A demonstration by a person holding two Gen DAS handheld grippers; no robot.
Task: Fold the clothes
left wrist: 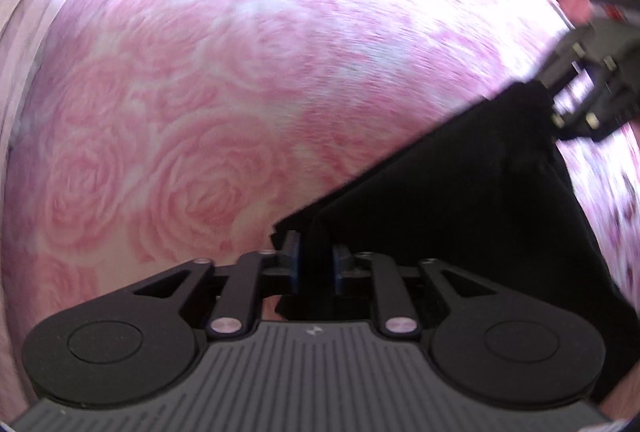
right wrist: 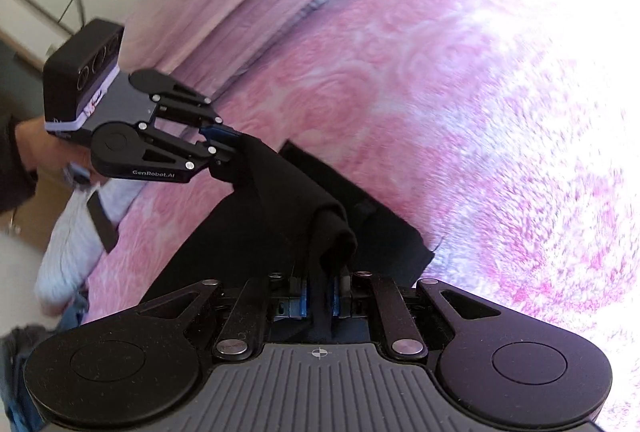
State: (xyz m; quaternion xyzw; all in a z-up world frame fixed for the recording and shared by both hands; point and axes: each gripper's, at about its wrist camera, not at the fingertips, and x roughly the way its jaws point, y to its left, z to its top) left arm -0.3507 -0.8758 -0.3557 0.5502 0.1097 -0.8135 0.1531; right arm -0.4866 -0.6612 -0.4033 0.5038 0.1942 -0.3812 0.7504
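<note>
Right gripper point(right wrist: 318, 296) pinching black garment point(right wrist: 280, 200), rose bedspread point(right wrist: 360, 92)

Left gripper point(left wrist: 316, 260) angled steeply down, seemingly loosened; right gripper point(right wrist: 318, 298) clamped.

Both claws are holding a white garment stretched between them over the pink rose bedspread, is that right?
Not quite: the garment is black, not white, as the right wrist view shows. It does hang between the left claw and the right claw over the pink rose bedspread.
</note>
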